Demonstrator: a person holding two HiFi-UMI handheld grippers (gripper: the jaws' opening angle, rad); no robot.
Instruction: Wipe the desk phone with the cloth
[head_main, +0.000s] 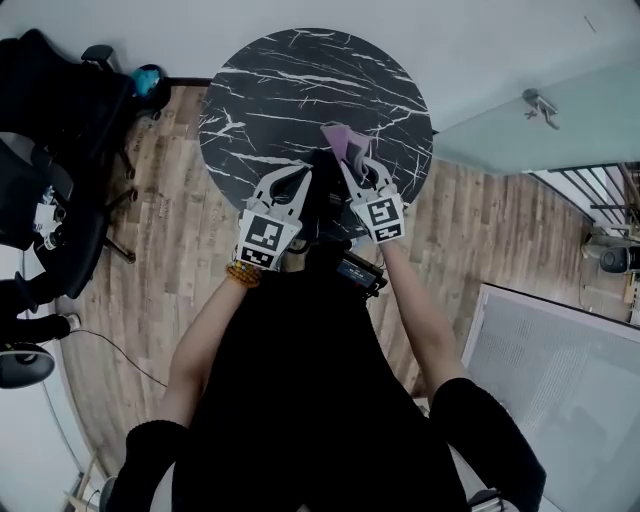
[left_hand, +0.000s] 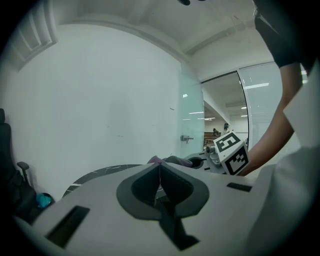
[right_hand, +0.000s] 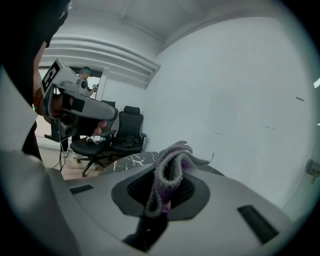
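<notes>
Right gripper view: cloth (right_hand: 172, 165) pinched between right gripper (right_hand: 167, 192) jaws | left gripper (left_hand: 160, 175) jaws closed, empty

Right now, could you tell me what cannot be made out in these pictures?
Desk phone: identifiable in no view; in the head view the left gripper, right gripper and person's black top cover the marble table's near edge.
Cloth: its spread is hidden, bunched between the right gripper's jaws.
Dark object beside the right forearm, head view: too covered to name.

Both arms reach forward side by side; left gripper (head_main: 303, 176) closed (nothing between its fingers), right gripper (head_main: 356, 152) pinching the cloth (right_hand: 171, 165).
</notes>
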